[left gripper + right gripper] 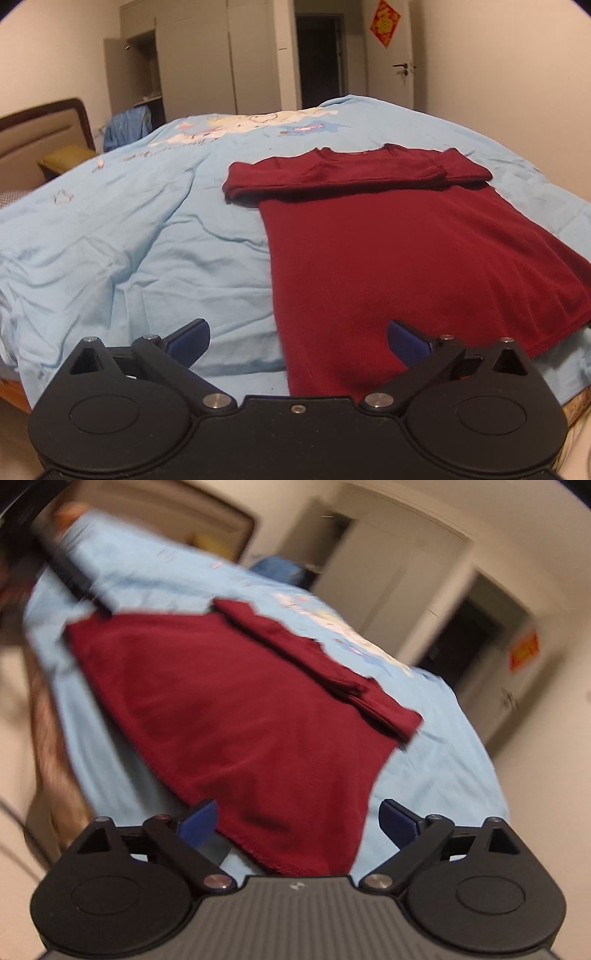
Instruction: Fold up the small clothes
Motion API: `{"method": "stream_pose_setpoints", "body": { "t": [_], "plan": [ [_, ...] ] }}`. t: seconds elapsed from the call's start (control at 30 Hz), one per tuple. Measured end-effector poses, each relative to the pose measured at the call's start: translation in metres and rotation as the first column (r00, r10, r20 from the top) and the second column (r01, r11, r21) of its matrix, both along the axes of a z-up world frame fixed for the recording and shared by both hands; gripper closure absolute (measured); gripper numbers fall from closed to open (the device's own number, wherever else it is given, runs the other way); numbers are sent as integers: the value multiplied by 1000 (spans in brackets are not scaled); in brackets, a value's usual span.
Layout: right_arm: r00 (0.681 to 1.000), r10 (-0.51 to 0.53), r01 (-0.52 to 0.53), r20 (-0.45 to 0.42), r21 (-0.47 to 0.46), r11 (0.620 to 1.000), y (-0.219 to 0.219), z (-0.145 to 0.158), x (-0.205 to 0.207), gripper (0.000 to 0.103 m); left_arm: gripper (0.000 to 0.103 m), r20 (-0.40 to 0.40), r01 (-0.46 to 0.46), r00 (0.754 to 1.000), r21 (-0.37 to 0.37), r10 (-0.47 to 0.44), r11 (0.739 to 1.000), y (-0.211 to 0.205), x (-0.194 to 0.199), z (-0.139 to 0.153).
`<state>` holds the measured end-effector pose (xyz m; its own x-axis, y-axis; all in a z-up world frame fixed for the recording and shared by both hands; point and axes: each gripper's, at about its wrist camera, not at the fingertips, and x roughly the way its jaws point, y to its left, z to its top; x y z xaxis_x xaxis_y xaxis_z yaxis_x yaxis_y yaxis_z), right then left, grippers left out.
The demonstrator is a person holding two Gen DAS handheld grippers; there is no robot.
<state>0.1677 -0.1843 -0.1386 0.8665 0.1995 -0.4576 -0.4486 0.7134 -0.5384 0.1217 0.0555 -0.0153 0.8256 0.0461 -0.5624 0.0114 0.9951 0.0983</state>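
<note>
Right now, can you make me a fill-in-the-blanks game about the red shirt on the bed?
1. The red shirt lies on a light ____ bedcover.
2. Both sleeves are folded across the ____ of the shirt.
3. The left tool and the right tool are both ____ and hold nothing.

Missing words: blue; top; open

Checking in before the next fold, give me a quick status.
Left gripper open, empty, near the hem. Right gripper open, empty. Red shirt flat on the blue bedcover, sleeves folded across the top. Nothing in the way.
</note>
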Motion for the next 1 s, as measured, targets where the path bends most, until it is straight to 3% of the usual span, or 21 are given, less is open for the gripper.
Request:
{"method": "stream_pose_setpoints", "body": {
  "t": [0.1,0.2,0.3,0.4,0.47,0.5,0.57,0.77,0.9,1.0],
  "plan": [
    [999,42,-36,21,-210,977,24,-22,-2,6,1,1,41,999,25,-41,999,-11,0,-1],
    [999,32,-18,36,-326,945,38,-41,3,8,1,5,83,997,45,-83,996,-24,0,-2],
    [997,40,-13,71,-345,939,44,-45,3,13,1,11,122,992,64,-123,991,-35,-1,-3],
    [993,58,-21,100,-338,941,45,-41,1,29,1,11,159,987,70,-160,985,-44,-2,-5],
    [992,78,-45,103,-295,954,40,-36,-2,58,1,10,183,983,69,-184,981,-49,-2,-6],
    [991,85,-55,100,-270,961,38,-32,-4,64,1,10,192,981,68,-193,979,-52,-3,-7],
    [992,88,-67,95,-212,975,36,-22,-3,87,1,14,218,975,62,-220,974,-56,-5,-8],
    [997,32,-36,65,61,997,25,21,8,95,1,28,312,948,108,-317,944,-75,-17,-14],
    [999,-4,-4,39,210,978,15,45,27,96,1,31,332,939,187,-343,925,-93,-21,-24],
    [999,-21,12,29,288,957,5,59,38,97,5,26,298,949,248,-314,922,-100,-16,-31]
  ]
}}
